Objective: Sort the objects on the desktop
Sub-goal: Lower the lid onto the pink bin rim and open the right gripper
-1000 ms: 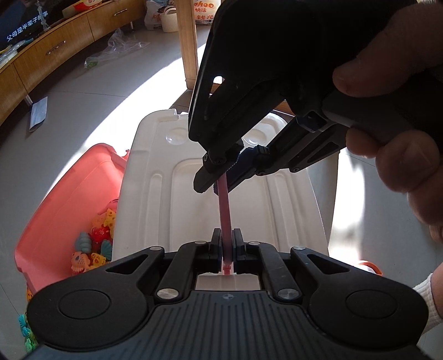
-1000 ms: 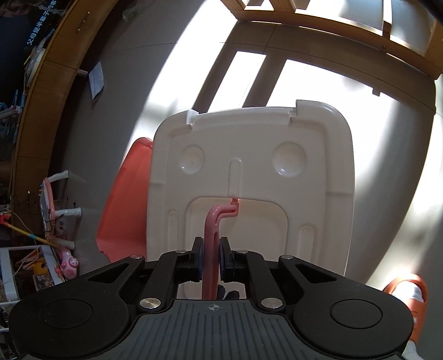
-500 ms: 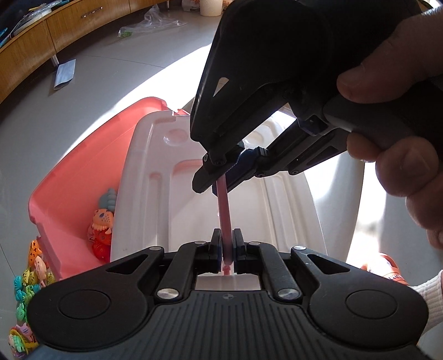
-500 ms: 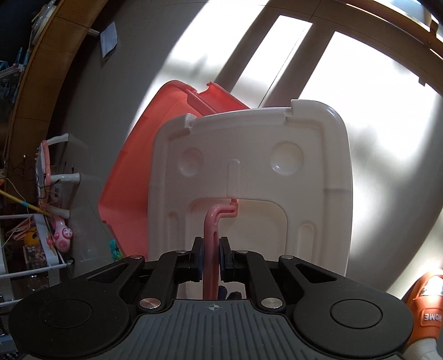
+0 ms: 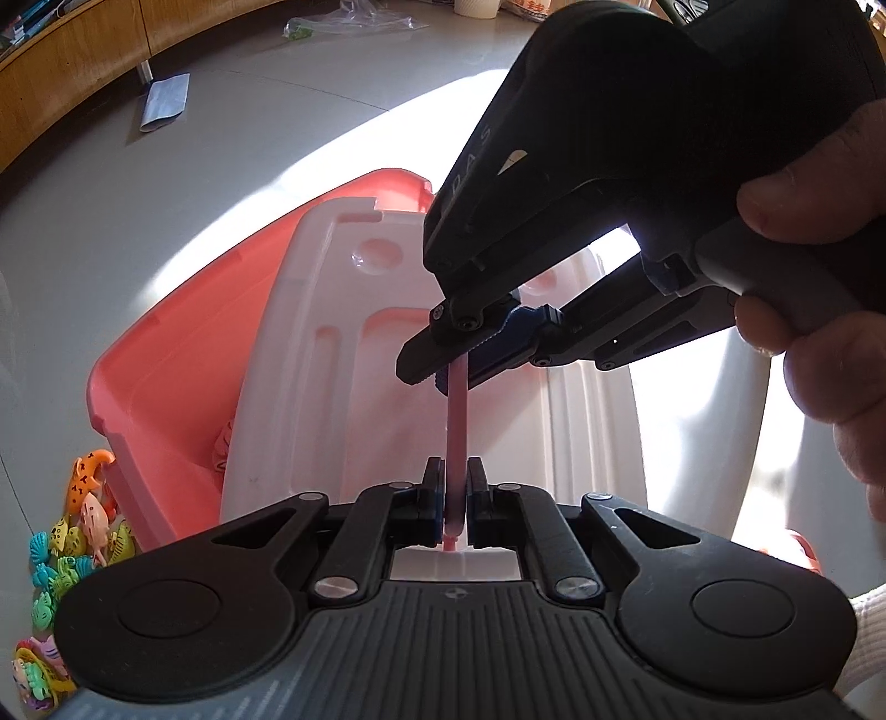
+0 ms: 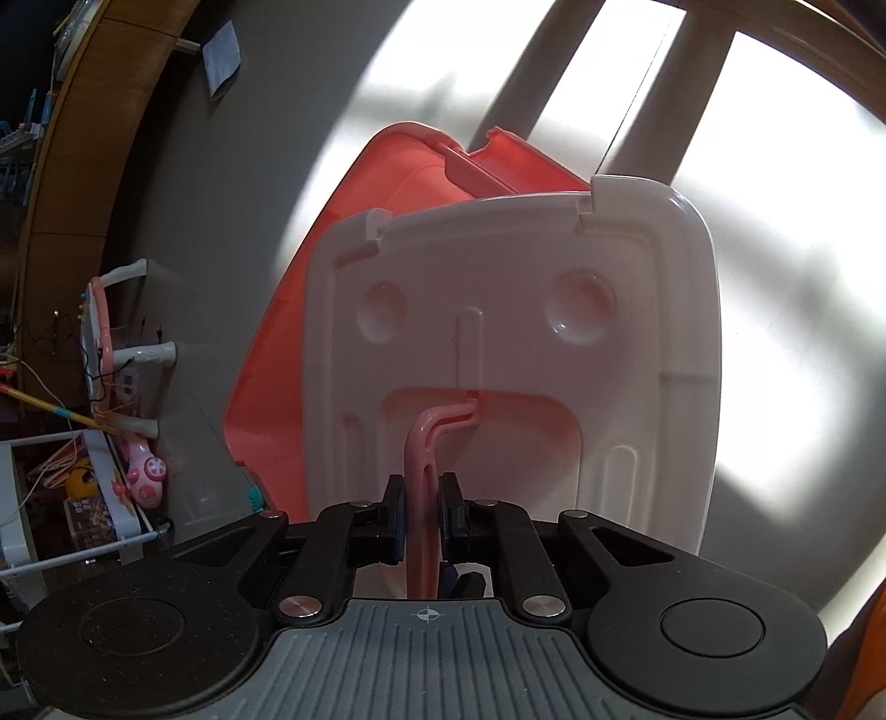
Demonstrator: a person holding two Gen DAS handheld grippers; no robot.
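- The room had a pale grey floor (image 5: 266, 127) streaked with bright sunlight, with a wooden cabinet (image 5: 66, 72) curving along its edge toward 10 o'clock in the left wrist view.
- A flat grey packet (image 5: 163, 102) lay on the floor near that cabinet, and a crumpled clear bag (image 5: 343, 25) lay farther off toward 12 o'clock.
- A heap of small colourful toy fish (image 5: 66, 554) sat on the floor at 8 o'clock, just beside the pink storage bin (image 5: 166, 354).
- The white lid (image 6: 515, 310) hung above the bin, covering most of its opening; the bin's far rim showed past the lid at 11 o'clock in the right wrist view.
- The lid's thin pink handle (image 5: 457, 443) rose from its recessed centre and blocked nothing else.
- The left gripper (image 5: 455, 493) was clamped on the lower stretch of the handle, pads pressing both sides.
- The right gripper (image 6: 423, 520) pinched the same handle higher up, coming in from 2 o'clock in the left wrist view.
- A hand (image 5: 819, 277) wrapped around the right gripper's grip at 3 o'clock, thumb on top, with a white sleeve (image 5: 864, 631) at 4 o'clock.
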